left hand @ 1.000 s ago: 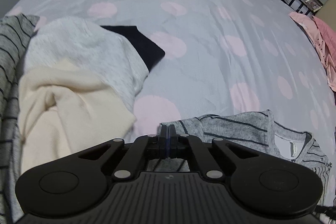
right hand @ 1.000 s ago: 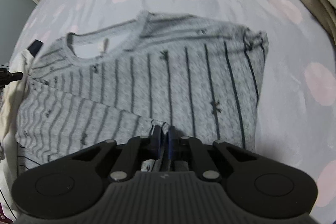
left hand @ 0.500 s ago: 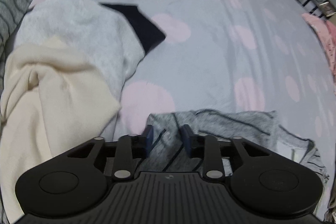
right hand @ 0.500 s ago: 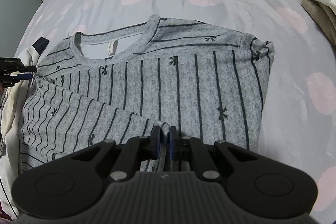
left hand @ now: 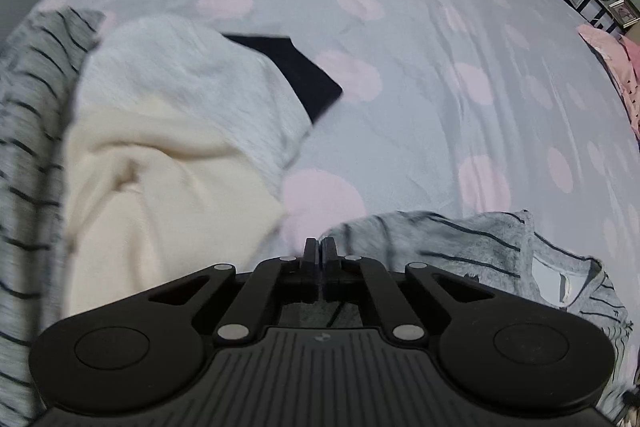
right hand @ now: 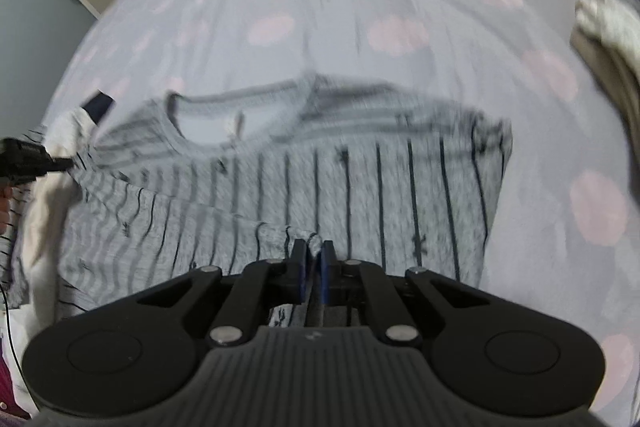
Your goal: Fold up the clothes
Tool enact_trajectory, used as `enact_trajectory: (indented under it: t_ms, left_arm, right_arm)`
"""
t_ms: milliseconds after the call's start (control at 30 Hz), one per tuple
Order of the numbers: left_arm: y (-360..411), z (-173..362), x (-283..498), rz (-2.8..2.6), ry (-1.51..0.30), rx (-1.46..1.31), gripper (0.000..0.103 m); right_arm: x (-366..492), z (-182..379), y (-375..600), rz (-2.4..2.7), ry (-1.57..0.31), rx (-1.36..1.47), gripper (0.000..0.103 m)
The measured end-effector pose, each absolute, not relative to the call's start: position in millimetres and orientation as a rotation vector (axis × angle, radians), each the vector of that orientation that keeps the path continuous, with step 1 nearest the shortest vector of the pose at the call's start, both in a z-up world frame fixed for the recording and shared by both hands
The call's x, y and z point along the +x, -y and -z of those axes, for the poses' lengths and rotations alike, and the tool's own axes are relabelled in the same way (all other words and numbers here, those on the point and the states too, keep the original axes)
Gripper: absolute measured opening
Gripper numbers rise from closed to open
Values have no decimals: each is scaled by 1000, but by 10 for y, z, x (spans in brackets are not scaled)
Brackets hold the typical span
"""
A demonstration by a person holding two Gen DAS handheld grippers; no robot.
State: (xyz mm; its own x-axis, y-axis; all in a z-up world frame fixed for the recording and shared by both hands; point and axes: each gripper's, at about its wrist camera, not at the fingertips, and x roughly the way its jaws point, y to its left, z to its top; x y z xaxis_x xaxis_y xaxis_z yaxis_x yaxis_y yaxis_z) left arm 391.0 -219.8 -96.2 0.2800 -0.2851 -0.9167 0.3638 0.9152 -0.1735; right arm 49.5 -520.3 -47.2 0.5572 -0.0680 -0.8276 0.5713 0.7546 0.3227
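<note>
Both the left gripper point(left hand: 320, 250) and the right gripper point(right hand: 312, 254) pinch near edges of the striped grey shirt point(right hand: 340, 183) spread on the dotted bedsheet point(right hand: 320, 7), a clothes pile point(left hand: 160, 155) left, open sheet beyond.

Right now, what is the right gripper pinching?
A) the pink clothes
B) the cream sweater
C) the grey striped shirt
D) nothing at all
C: in the right wrist view the right gripper has its fingers closed on a bunched fold of the grey striped shirt, which lies spread on the polka-dot bedsheet.
</note>
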Motion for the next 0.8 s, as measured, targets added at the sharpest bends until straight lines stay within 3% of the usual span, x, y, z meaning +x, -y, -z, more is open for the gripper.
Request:
enact_trajectory:
  t_ms: [300,433,533,633,733,800]
  left_arm:
    - [2284,1031,4020,412,-1191,118,0]
    - [2243,1068,3975,460,-1162,96,2]
    - [2179,993,3848,505,-1143,127,18]
    - [2118,946,3632,570,-1142,179,24]
    - [2043,992,3362,609,-1154,227,41]
    - [1980,1060,3162,615,-1151,272,44]
  right_arm:
    - [841,589,5350,471,-871,584,8]
    - [901,719,5356,519,-856,538,15]
    - [783,749,5362,546,-847,530,16]
    - [678,781,5405,564,-841,560,26]
    - [597,845,5426,533,-859,660,33]
    - [553,901,5392,504,-890,714,34]
